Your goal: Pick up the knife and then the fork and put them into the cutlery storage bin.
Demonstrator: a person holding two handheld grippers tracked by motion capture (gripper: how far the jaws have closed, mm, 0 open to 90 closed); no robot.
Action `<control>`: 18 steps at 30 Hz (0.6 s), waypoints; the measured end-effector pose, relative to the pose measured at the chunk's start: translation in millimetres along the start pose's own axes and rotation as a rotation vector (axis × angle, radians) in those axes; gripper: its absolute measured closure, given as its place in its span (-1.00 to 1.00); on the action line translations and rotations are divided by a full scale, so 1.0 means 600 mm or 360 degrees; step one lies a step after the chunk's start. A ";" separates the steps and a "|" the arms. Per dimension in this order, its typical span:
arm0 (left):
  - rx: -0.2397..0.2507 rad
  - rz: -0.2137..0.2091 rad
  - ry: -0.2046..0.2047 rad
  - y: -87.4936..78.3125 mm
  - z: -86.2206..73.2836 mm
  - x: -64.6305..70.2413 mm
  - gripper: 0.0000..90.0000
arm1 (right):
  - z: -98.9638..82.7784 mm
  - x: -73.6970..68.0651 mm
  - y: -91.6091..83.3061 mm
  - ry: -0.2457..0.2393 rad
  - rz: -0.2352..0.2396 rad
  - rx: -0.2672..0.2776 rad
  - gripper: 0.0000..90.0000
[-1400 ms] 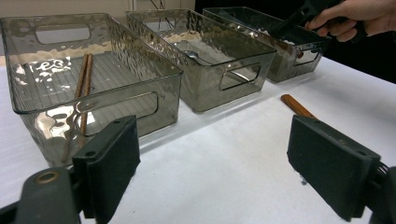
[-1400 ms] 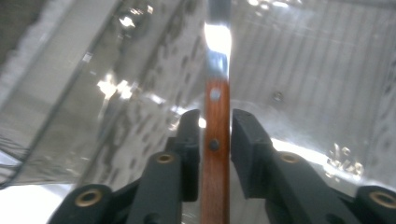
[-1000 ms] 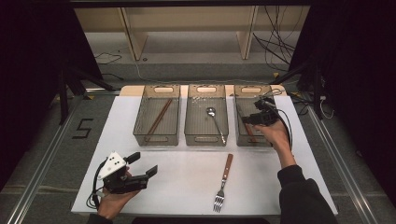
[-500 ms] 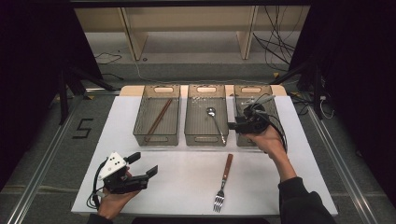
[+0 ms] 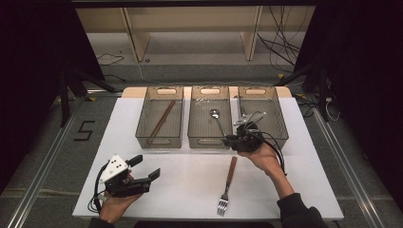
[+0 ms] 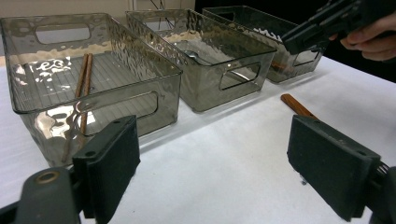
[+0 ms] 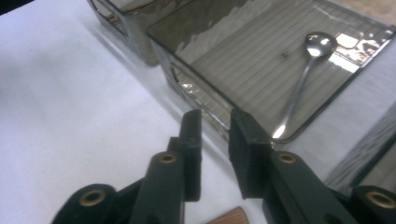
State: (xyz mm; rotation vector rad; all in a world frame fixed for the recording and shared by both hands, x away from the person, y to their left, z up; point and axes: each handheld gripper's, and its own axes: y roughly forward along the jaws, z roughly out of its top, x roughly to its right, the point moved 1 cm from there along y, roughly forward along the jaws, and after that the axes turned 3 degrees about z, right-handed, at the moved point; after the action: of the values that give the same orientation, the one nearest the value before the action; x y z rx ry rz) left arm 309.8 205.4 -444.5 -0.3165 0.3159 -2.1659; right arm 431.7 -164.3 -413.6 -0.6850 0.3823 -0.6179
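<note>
White table [image 5: 304, 180] held three grey bins. Right gripper [image 5: 227, 140] hovered by middle bin [image 5: 209, 140] front rim, jaws just narrowed, small empty gap. Fork [image 5: 227, 185] lay just below it, untouched. Left gripper [image 5: 147, 168] rested wide apart, empty, fork well right.

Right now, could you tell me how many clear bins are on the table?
3, in a row at the far side: left bin holding chopsticks, middle bin holding a spoon, right bin.
</note>
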 end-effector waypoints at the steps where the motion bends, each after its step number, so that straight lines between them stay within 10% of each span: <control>1: -0.0001 0.0001 0.0002 0.000 0.000 0.000 -0.63 | -0.003 -0.003 0.003 -0.0006 0.0004 0.0002 0.73; 18: -0.0001 0.0001 0.0001 0.000 0.000 0.000 -0.63 | -0.063 -0.024 0.067 -0.0057 -0.0032 -0.0224 1.00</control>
State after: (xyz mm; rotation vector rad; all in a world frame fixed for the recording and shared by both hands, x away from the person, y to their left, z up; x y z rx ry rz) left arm 309.8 205.5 -444.8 -0.3166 0.3171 -2.1653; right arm 417.3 -148.0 -466.4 -0.8342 0.3888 -0.6011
